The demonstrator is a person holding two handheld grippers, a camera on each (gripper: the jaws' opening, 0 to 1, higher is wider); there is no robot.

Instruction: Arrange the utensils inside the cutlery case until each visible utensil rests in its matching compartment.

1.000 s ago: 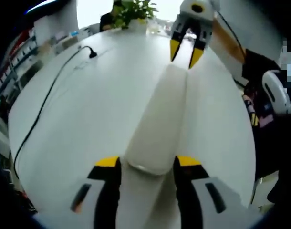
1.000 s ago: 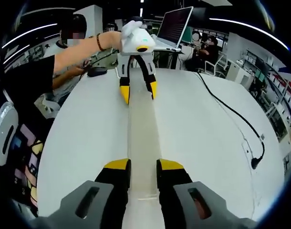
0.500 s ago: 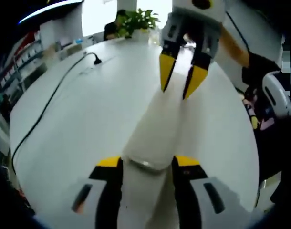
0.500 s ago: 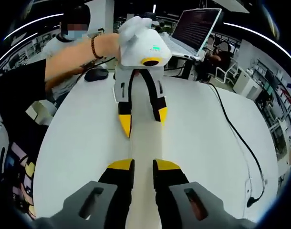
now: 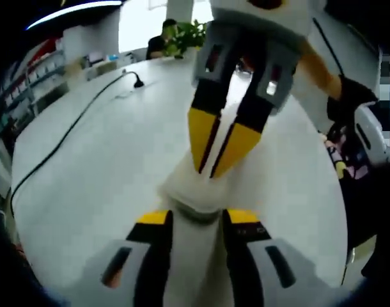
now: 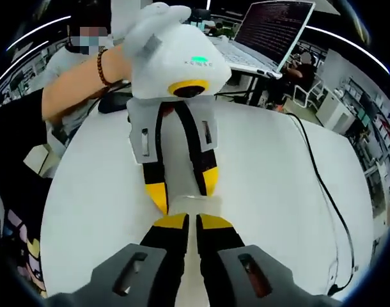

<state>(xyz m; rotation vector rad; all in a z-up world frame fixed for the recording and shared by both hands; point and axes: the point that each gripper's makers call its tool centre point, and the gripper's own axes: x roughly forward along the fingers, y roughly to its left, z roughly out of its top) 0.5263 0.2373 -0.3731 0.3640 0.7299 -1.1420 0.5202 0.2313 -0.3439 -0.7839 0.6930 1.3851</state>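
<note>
You had the left gripper [image 5: 190, 220] clenched on the near end of the white cutlery case [image 5: 194, 192], its yellow-tipped fingers [image 5: 154, 220] on either side of that end above the white counter [image 5: 105, 160]. Your right gripper [image 6: 191, 222] was shut on the case's other end [image 6: 190, 206], fingers [image 6: 171, 222] almost together. The two grippers faced each other nose to nose, tips nearly touching. A black cable [image 5: 61, 137] trailed across the counter, and a laptop [image 6: 272, 35] stood open beyond it.
</note>
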